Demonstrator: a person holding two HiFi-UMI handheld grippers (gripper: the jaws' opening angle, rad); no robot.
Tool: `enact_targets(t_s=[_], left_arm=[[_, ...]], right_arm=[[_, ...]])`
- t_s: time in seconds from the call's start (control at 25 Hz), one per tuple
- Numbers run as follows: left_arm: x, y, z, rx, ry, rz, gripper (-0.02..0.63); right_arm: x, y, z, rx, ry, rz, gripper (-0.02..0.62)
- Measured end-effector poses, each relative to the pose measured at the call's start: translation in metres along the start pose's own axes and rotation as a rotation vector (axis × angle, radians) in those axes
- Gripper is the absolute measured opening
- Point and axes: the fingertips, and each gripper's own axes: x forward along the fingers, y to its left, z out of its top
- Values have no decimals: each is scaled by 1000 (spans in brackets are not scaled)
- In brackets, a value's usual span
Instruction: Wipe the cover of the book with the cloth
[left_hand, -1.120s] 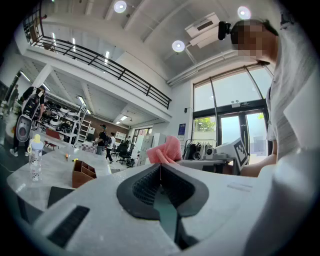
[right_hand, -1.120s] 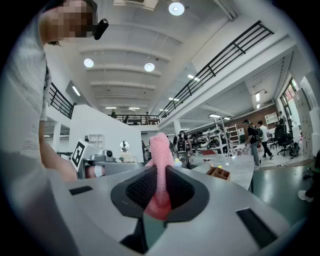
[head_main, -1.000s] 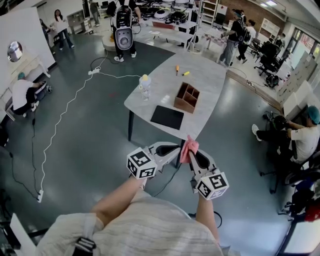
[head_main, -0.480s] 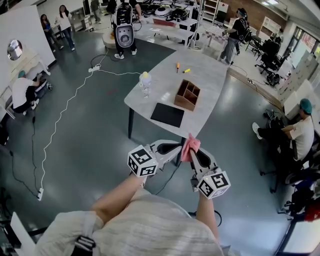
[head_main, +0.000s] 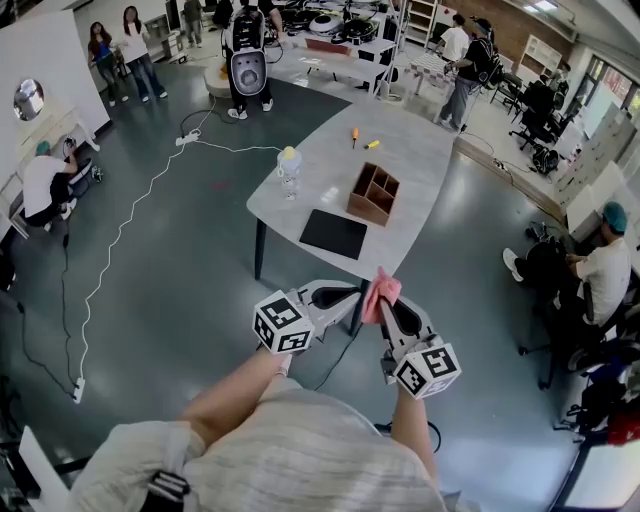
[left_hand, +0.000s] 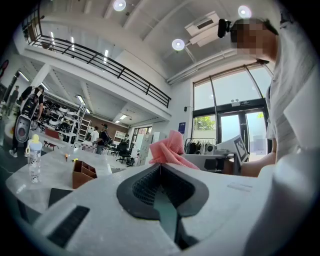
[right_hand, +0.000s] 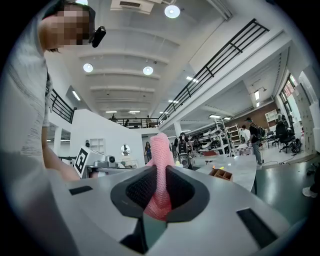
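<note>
Pinches a crumpled pink mesh cloth (right_hand: 159, 150) tight in the right gripper (right_hand: 160, 167), top of the fabric sticking up past the tips. Keeps the left gripper (left_hand: 159, 167) just beside it, jaws pressed together on nothing. Holds both in the air, well short of the pale grey table (head_main: 400, 150). Flat black book (head_main: 335, 233) near the table's near edge, just before a brown wooden divided box (head_main: 373, 194); clear plastic bottle (head_main: 289, 172) by the left edge.

Left gripper (left_hand: 160, 166) fingers together; right gripper (right_hand: 161, 169) fingers pinching cloth (right_hand: 160, 147)
</note>
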Motion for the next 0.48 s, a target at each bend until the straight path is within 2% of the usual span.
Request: enact_targets(t_s=[0.28,0.48], left_arm=[[-1,36,6,-3,-15,14,15],[2,93,6,-13,-14,18,15]], right_arm=[[32,-15,0,6,2,-12,49],[83,-37,-7,16,16,-31,49]])
